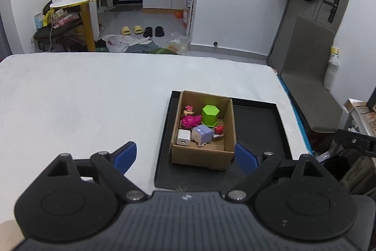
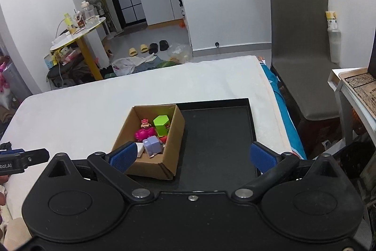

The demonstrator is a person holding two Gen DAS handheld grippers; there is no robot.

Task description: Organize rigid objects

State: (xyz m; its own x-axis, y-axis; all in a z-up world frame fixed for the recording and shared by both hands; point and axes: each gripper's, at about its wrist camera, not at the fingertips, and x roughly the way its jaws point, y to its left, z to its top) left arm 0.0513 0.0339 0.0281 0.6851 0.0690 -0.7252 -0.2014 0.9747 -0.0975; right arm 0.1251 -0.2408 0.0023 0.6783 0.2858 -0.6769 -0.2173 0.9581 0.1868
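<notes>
2 grippers, left (image 1: 185, 157) and right (image 2: 192, 155), jaws wide apart, nothing held.
Cardboard box (image 1: 203, 152) sits at tray (image 1: 258, 124) left edge, holding hard plastic toys: green hexagon pot (image 1: 210, 115), white charger (image 1: 183, 137), lilac cube (image 1: 202, 133). Back off clear of the box.
</notes>
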